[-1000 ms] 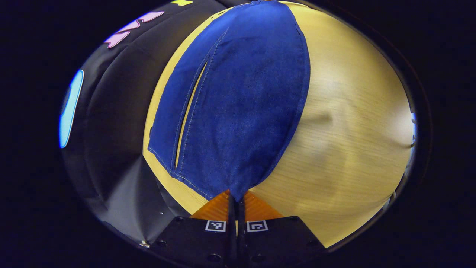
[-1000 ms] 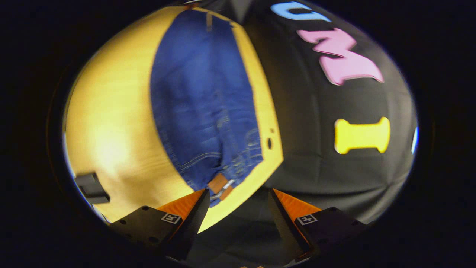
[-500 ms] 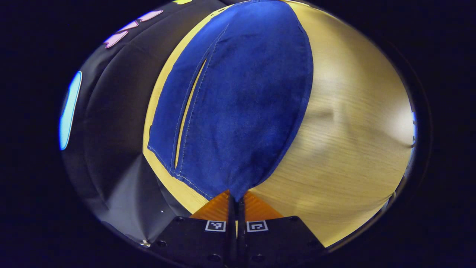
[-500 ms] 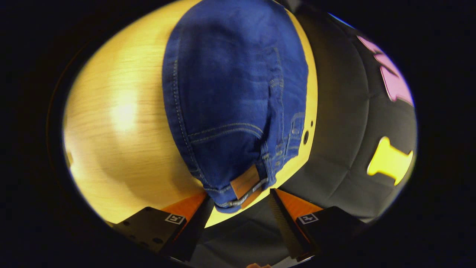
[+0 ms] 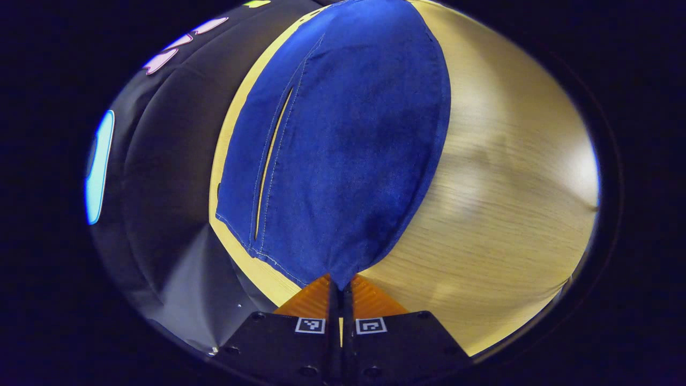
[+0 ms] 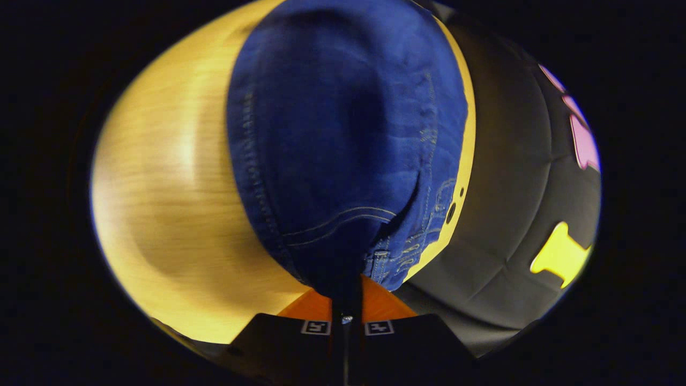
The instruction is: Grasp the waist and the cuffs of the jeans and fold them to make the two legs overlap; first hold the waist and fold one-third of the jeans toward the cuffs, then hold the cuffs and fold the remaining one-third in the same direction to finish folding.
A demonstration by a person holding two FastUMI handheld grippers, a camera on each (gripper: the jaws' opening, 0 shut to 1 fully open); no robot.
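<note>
Left gripper view: the left gripper (image 5: pixel 341 287) sits at the bottom centre with its two orange fingers pressed together on a corner of the jeans (image 5: pixel 343 139) at the cuff end. The dark blue denim fans upward from the pinch and lies across a pale wooden table (image 5: pixel 509 214). A second leg lies just beside the held one, with a narrow strip of table showing between them. The hem of that second leg rests close to the table's near edge. The risk here, as a judgement, is that the pinch catches little cloth at the corner; a sharp pull could slip it free. The free leg could also drag toward the table edge and spoil the overlap.

Right gripper view: the right gripper (image 6: pixel 344 308) is at the bottom centre, its fingers closed on the waist of the jeans (image 6: pixel 343 134), near the curved pocket stitching. The denim bulges up from the grip and runs away across the table (image 6: pixel 171 214), close to its far edge beside the black cloth wall. The picture is slightly blurred. How many layers are caught cannot be told. If one layer alone is held, the waist may open and the legs may not stack evenly. Uneven lifting by the two grippers would twist the cloth.
</note>
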